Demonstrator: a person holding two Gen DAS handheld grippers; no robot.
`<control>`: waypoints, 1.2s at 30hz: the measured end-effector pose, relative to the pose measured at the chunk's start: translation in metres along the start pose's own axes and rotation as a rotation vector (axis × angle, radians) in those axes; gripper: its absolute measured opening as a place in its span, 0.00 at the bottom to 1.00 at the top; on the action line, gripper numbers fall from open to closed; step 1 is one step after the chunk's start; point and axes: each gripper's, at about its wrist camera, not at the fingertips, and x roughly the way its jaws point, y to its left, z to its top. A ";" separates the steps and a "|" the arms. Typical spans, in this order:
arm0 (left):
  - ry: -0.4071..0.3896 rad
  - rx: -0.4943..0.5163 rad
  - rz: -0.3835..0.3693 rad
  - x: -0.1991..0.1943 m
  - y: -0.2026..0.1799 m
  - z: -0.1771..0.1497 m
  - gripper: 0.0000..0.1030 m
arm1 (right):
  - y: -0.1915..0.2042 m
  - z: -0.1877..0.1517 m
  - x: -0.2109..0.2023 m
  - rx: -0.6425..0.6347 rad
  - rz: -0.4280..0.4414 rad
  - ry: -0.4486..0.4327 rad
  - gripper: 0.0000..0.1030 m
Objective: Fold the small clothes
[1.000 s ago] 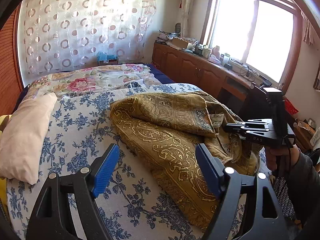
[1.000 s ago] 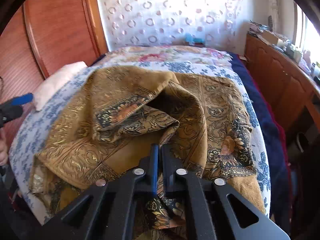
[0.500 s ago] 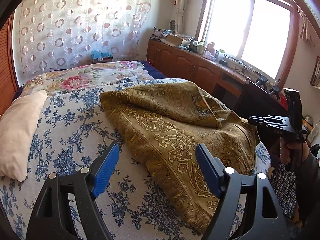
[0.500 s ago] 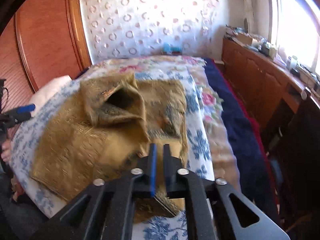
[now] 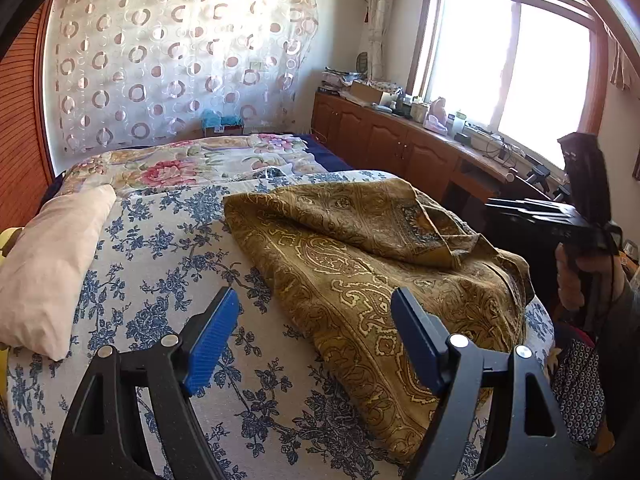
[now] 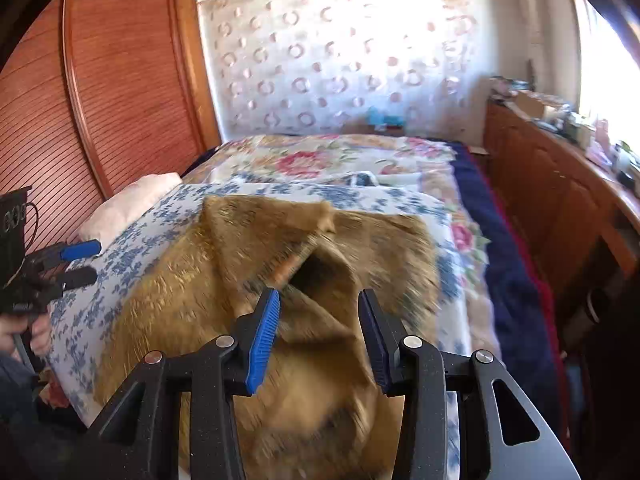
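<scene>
In the left wrist view, a pale pillow (image 5: 48, 264) is seen at the left edge on the blue-flowered bed (image 5: 168, 264). The left tool (image 5: 316, 344) is held with its jaws wide apart, nothing between them, at the bottom centre. The gold patterned garment (image 5: 360, 272) is spread, rumpled, right of centre. The right tool (image 6: 318, 336) has just been opening; its jaws are parted above the blurred garment, gripping nothing.

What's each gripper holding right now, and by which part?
Nothing. The left gripper is open above the bedsheet. The right gripper has just been opening; its pads stand apart, off the gold paisley garment.
</scene>
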 end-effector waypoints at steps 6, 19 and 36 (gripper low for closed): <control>-0.001 -0.003 0.001 -0.001 0.006 -0.003 0.77 | -0.007 0.041 0.069 0.028 0.062 0.134 0.41; 0.009 -0.026 -0.004 0.000 0.016 -0.012 0.77 | -0.005 0.099 0.138 -0.004 0.107 0.190 0.05; 0.036 -0.010 -0.014 0.009 0.010 -0.017 0.77 | -0.036 0.111 0.162 0.004 -0.210 0.169 0.31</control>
